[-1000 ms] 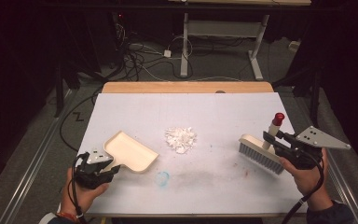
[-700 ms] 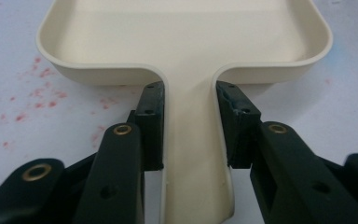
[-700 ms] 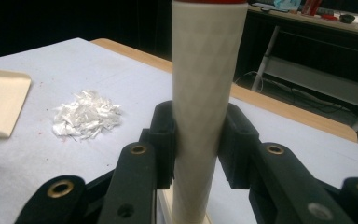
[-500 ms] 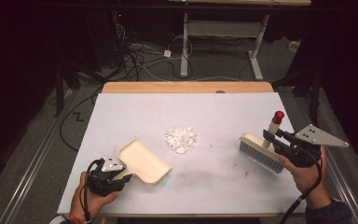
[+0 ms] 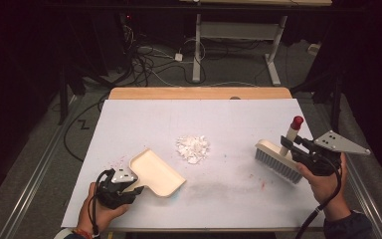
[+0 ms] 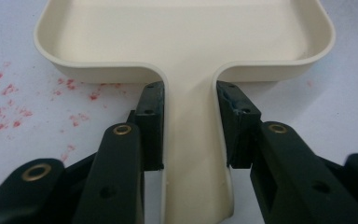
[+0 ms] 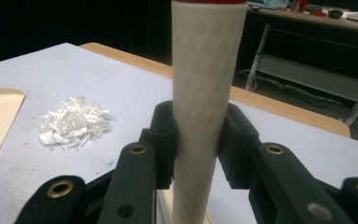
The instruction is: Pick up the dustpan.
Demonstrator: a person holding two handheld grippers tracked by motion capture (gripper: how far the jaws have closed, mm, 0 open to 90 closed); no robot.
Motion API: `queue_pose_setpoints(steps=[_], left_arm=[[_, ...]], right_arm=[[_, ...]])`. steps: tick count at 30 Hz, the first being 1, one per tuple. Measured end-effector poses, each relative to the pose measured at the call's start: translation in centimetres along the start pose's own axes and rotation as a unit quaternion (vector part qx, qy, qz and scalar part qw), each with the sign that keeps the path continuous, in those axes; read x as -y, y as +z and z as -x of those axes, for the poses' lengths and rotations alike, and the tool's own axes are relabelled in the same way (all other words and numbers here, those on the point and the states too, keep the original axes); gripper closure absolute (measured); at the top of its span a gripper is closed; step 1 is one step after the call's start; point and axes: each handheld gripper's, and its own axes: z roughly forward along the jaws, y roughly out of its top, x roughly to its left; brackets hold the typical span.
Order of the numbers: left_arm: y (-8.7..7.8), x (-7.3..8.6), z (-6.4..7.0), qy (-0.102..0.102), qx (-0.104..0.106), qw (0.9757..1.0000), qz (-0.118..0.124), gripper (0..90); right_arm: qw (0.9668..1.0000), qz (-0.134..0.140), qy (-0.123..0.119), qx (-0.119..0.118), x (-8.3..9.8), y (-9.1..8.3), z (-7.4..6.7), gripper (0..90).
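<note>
Your left gripper (image 5: 129,185) has its jaws pressed on both sides of the flat handle of a cream plastic dustpan (image 5: 157,173), a shallow smooth tray with rounded corners and a low rim. It lies on the white table cover (image 5: 129,124) at the near left, its open edge turned toward a small pile of white shreds (image 5: 193,148) near the middle of the table. Your left gripper view brings out the handle (image 6: 191,154) held between the black pads, and fine red specks (image 6: 9,100) scattered on the cover beside the pan.

Your right gripper (image 5: 291,144) is clamped around the round, faintly textured off-white handle (image 7: 204,93) of a brush (image 5: 277,160). From above you see its red tip (image 5: 297,120) and pale bristle block resting on the cover at the right, well apart from the pile. Your right gripper view shows the shreds (image 7: 73,121) as thin, crinkled slivers, plus the bare wooden strip (image 7: 279,109) along the table's far edge.
</note>
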Motion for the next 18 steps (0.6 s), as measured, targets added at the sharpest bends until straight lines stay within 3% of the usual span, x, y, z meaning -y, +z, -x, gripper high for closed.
queue_pose_setpoints(steps=[18], left_arm=[[0.2,0.2,0.0,0.001,0.000,1.0000,-0.006,63.0]], right_arm=[[0.9999,0.004,0.001,-0.012,-0.4,1.5,-0.4,70.3]])
